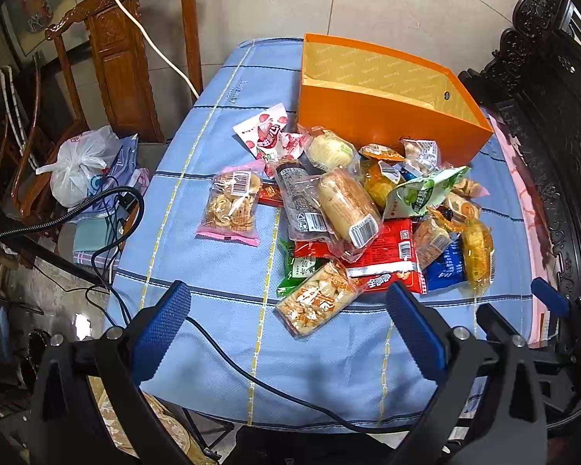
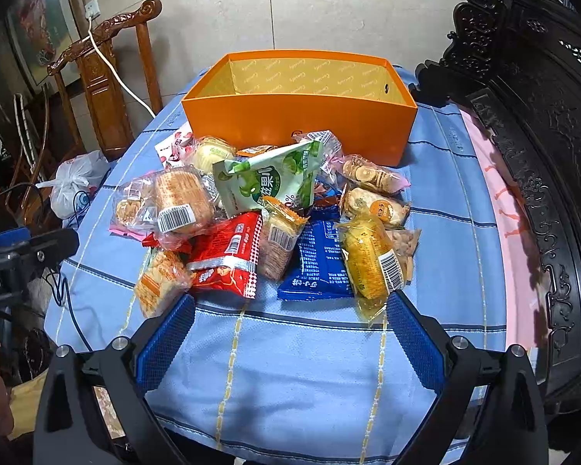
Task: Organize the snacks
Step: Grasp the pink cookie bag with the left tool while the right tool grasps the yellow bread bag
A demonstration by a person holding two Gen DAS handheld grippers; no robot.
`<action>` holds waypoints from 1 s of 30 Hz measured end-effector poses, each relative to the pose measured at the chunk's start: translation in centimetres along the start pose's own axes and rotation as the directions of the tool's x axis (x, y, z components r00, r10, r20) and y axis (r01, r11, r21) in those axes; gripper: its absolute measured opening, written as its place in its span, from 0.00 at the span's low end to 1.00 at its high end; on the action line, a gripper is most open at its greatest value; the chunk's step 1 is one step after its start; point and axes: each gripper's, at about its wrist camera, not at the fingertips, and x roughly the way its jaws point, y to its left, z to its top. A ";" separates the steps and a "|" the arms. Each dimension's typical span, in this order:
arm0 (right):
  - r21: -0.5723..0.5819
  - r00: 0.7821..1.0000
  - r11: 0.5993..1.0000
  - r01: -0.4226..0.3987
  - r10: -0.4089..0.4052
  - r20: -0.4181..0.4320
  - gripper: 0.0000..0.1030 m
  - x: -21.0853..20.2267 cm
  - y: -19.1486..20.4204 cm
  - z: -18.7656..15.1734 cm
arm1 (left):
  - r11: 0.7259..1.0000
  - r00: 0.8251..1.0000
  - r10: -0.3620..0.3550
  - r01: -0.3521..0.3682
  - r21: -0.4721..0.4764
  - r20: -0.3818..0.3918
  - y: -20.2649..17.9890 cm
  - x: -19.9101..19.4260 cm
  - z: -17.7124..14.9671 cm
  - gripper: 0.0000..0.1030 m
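A heap of several wrapped snacks lies mid-table on the blue cloth: a red packet (image 1: 391, 255) (image 2: 228, 255), a green-and-white pouch (image 1: 422, 193) (image 2: 267, 182), a blue packet (image 2: 317, 263), a yellow cake (image 1: 476, 248) (image 2: 372, 255) and a pink-edged cookie bag (image 1: 232, 205). Behind the heap stands an orange box (image 1: 383, 116) (image 2: 302, 116), open on top, with nothing seen inside. My left gripper (image 1: 286, 298) is open above the near cloth, short of the heap. My right gripper (image 2: 290, 306) is open too, just before the blue packet and yellow cake, holding nothing.
A carved wooden chair (image 1: 124, 58) (image 2: 104, 89) with a white cable stands at the table's far left. Dark carved furniture (image 1: 554, 135) (image 2: 542, 155) borders the right side. A white plastic bag (image 1: 81, 162) and cables lie left of the table. A black cable (image 1: 267, 383) crosses the near cloth.
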 end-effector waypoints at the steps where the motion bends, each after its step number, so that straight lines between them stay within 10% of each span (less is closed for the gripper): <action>1: -0.004 1.000 1.000 -0.003 0.003 -0.003 0.97 0.1 -0.2 -0.2 | 1.000 1.000 0.004 -0.004 0.000 0.003 -0.1 0.0 -0.2 0.96; 8: -0.009 0.999 1.000 -0.024 0.024 -0.038 0.97 1.1 -1.4 -1.1 | 1.000 0.999 0.018 -0.018 -0.003 -0.037 0.0 1.7 -0.9 0.96; 15: 0.022 0.999 1.000 -0.016 0.017 -0.035 0.97 2.0 -3.5 -1.2 | 0.988 0.989 -0.144 0.145 -0.051 0.013 3.8 2.5 0.0 0.96; 20: 0.039 0.999 0.999 -0.005 0.007 -0.054 0.97 3.5 -4.4 -1.4 | 1.000 0.998 -0.020 0.020 -0.001 -0.065 5.3 6.5 1.3 0.96; 30: 0.099 0.995 0.993 0.066 -0.059 -0.080 0.97 6.3 -5.5 1.5 | 0.998 0.979 -0.039 0.046 0.030 -0.199 7.3 17.8 7.4 0.96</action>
